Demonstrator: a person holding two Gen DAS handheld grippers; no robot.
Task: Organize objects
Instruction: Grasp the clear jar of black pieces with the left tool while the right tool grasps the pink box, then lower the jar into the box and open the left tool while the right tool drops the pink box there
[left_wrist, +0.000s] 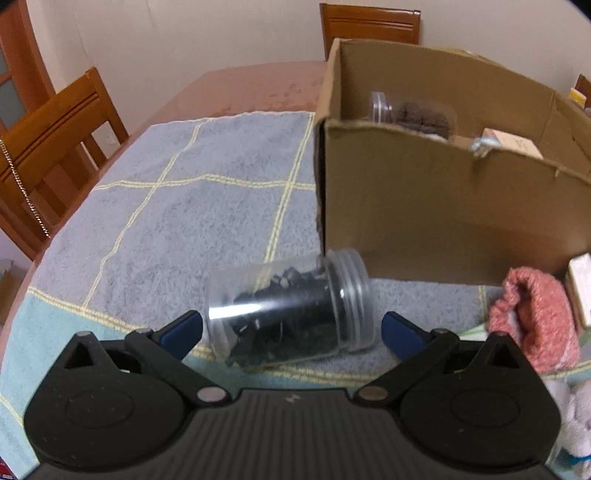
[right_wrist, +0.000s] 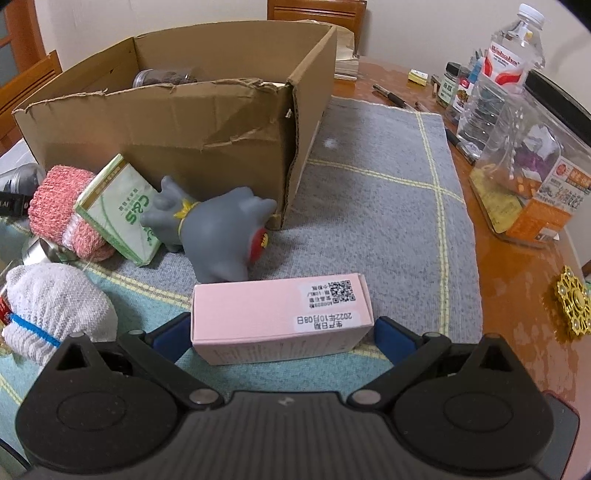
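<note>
A clear plastic jar of dark pieces (left_wrist: 291, 306) lies on its side between the blue pads of my left gripper (left_wrist: 291, 330), which closes on its two ends. Behind it stands an open cardboard box (left_wrist: 424, 206) with another jar (left_wrist: 410, 112) inside. My right gripper (right_wrist: 282, 334) is shut on a pink carton (right_wrist: 280, 317), pads on both ends, low over the cloth. The box (right_wrist: 166, 122) also shows in the right wrist view.
A grey checked towel (left_wrist: 207, 192) covers the wooden table. Beside the box lie a pink rolled cloth (right_wrist: 61, 206), a green-white carton (right_wrist: 118, 206), a grey toy animal (right_wrist: 218, 229) and a white rolled cloth (right_wrist: 51, 306). Bottles and jars (right_wrist: 509, 74) and a gold spinner (right_wrist: 572, 306) stand right. Chairs ring the table.
</note>
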